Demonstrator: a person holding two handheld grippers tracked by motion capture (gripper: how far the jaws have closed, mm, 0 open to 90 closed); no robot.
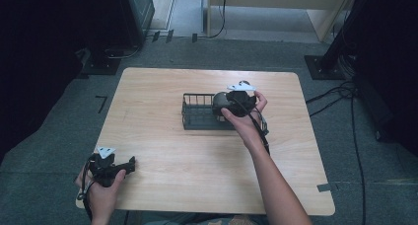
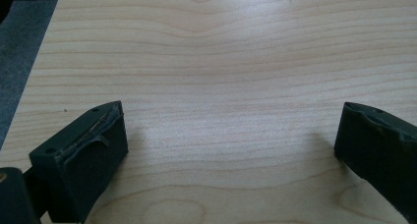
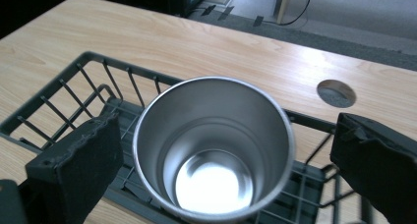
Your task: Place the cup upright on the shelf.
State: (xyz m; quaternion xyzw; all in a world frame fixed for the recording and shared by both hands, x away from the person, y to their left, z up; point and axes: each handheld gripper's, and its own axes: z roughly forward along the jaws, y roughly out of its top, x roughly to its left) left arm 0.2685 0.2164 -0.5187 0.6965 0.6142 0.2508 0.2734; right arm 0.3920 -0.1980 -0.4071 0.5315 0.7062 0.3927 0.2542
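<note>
Steel cup (image 3: pixel 214 148) sitting in wire basket (image 3: pixel 78 94) mid-table, mouth tipping toward right gripper (image 3: pixel 216 155). Jaws gaping wide, flanking cup rim, left pad just beside it, right pad apart. Left gripper (image 2: pixel 231 150) idling open over bare table (image 2: pixel 221 52), well apart. Right hand (image 1: pixel 241 117) clearly nearer.

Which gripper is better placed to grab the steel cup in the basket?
Right. The right gripper is open with the steel cup between its fingers, over the wire basket. The left gripper sits at the table's near-left corner.
</note>
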